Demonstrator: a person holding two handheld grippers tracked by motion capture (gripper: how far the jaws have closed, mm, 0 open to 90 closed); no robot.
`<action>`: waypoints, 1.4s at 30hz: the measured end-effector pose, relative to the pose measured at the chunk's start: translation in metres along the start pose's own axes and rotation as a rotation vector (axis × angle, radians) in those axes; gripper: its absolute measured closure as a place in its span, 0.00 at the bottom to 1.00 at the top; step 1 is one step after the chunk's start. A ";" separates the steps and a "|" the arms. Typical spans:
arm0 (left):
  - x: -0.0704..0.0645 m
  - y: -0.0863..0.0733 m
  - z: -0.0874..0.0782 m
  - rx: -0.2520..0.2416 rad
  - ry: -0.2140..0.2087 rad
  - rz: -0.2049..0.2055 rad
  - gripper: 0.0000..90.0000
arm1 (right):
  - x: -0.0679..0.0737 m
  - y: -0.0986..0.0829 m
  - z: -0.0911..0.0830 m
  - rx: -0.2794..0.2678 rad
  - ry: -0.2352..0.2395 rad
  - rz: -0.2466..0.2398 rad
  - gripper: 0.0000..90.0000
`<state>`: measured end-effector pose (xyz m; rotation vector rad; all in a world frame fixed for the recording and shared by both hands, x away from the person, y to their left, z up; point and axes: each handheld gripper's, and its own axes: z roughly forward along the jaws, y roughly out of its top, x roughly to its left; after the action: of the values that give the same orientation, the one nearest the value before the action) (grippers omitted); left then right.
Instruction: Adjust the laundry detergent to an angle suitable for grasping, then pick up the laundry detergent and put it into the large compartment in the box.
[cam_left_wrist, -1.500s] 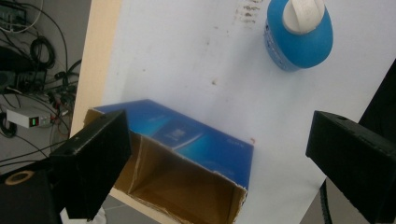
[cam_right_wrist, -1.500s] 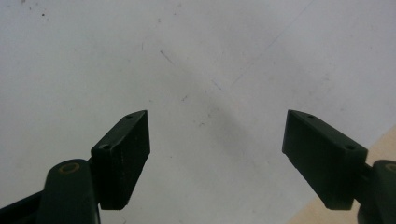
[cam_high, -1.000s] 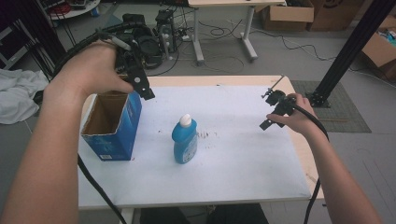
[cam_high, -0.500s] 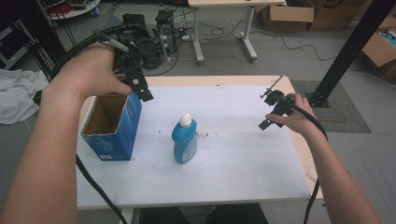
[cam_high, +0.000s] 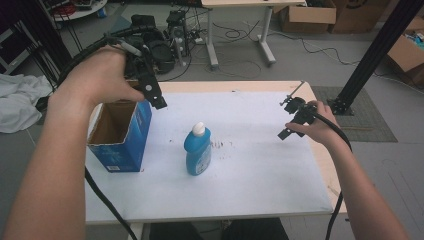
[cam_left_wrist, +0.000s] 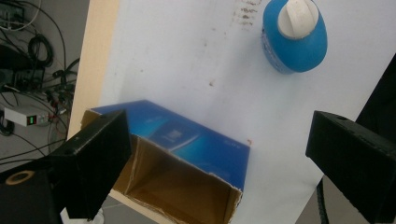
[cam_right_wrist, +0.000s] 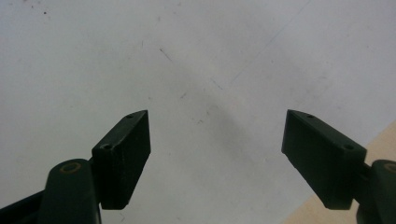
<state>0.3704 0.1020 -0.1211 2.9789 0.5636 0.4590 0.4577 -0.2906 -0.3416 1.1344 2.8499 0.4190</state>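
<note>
One blue bottle (cam_high: 197, 150) with a white cap stands upright just left of centre in the high view, on the white table (cam_high: 260, 170), untouched by either tool. To its left, near the frame's left edge, sits one open blue cardboard box (cam_high: 120, 135), empty as far as its brown inside shows. The left gripper (cam_high: 150, 92) hangs above the box's far corner, jaws spread wide with nothing between them; over the last second it has crept only slightly toward the upper left, so I'd judge it is lining up rather than committing, and the bottle has not budged. In the left gripper view the box (cam_left_wrist: 182, 172) lies between the jaws at the bottom and the bottle (cam_left_wrist: 293, 35) sits at upper right. The right gripper (cam_high: 290, 122), at the right of the high view, has stayed put over bare table, its jaws also wide apart and empty. So: one bottle, one box, two grippers.
</note>
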 end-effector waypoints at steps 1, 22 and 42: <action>0.000 0.000 0.000 0.002 0.000 0.000 0.09 | 0.000 0.000 0.000 -0.003 0.002 0.000 0.26; -0.001 0.002 0.009 0.038 0.001 0.000 0.08 | -0.002 -0.004 -0.001 -0.009 -0.001 0.003 0.26; -0.018 0.013 0.011 0.025 -0.026 -0.082 0.08 | -0.003 -0.009 -0.001 -0.018 0.002 0.006 0.27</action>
<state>0.3629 0.0828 -0.1349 2.9668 0.6904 0.4093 0.4535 -0.2994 -0.3429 1.1407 2.8388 0.4454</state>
